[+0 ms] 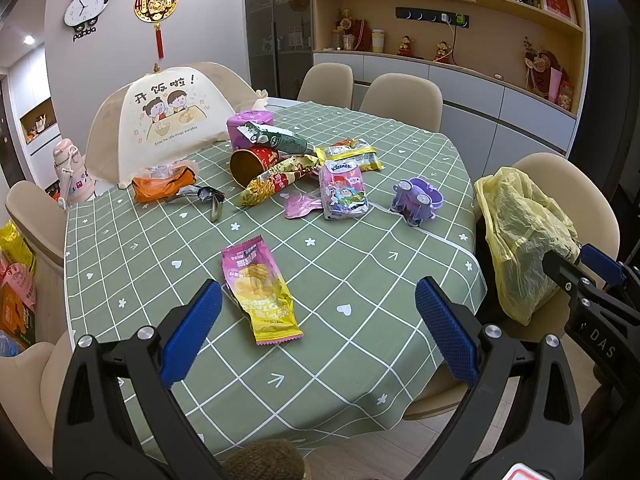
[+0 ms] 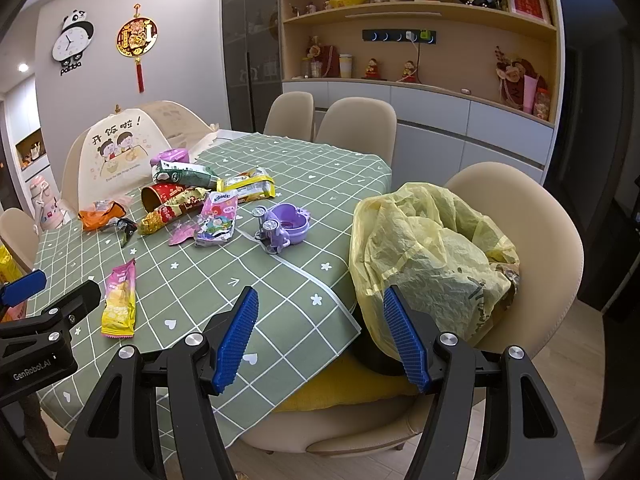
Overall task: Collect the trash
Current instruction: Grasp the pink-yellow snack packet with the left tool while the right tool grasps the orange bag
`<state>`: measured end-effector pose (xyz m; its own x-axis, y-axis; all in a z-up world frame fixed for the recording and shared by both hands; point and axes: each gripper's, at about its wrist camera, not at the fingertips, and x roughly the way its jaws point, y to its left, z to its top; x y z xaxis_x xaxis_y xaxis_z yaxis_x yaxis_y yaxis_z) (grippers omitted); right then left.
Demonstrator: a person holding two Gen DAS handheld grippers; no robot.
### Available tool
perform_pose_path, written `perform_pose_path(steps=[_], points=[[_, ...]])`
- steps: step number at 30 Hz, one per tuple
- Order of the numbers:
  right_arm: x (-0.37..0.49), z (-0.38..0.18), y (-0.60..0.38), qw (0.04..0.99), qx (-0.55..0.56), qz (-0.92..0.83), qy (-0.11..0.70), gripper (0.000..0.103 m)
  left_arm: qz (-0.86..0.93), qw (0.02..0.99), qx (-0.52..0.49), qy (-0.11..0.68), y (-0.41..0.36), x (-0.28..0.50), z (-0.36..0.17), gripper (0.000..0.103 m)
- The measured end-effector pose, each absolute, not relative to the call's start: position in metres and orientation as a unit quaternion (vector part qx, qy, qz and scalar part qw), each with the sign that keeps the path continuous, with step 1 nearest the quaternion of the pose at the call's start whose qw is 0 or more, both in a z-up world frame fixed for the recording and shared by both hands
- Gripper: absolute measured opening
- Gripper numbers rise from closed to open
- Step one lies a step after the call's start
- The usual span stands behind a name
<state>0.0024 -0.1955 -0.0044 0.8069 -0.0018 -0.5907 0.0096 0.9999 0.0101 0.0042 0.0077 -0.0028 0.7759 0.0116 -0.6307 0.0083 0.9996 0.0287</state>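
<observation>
Trash lies scattered on the tabletop [image 1: 360,280] ahead of both tongs: nearest is a pink and yellow snack packet [image 1: 262,290], flat on the green checked cloth just ahead of the left tongs [image 1: 318,332] and slightly toward their left finger. Those tongs stand wide open and empty, above the near edge of the tabletop. The right tongs [image 2: 320,338] are likewise open and hold nothing; the yellow trash bag [image 2: 432,256], sitting on a chair [image 2: 552,240], begins just past their right finger.

The step in hand appears to be the first pick, with nothing gripped yet. The next move likely calls for lowering the left tongs over the snack packet, closing on its thin edge (a flat foil packet may slip or need a pinch at a crinkled end), then carrying it toward the right tongs' side to the bag, whose mouth may need holding open.

Farther ahead sits a heap: a tipped red paper cup [image 1: 252,162], a gold wrapper [image 1: 276,180], a green pouch [image 1: 276,138], a pink tissue pack [image 1: 344,192] and an orange wrapper [image 1: 160,188]. To the right of it stands a purple toy [image 1: 418,200], probably not trash, so worth avoiding. Beyond the heap, a mesh food cover [image 1: 160,120] stands clear of the nearest pick.
</observation>
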Motion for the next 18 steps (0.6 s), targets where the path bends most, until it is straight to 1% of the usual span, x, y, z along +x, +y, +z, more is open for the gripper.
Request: perform_pose_path(steps=[8,18], points=[[0.004,-0.007,-0.197,0.949,0.009,-0.005,0.317,0.062,0.002,0.938,0.001,0.345,0.017,0.008,-0.009,0.093],[0.014,-0.028,-0.196,0.936,0.015,-0.009,0.351,0.062,0.009,0.917,-0.088,0.389,0.073,0.046,-0.045,0.094]])
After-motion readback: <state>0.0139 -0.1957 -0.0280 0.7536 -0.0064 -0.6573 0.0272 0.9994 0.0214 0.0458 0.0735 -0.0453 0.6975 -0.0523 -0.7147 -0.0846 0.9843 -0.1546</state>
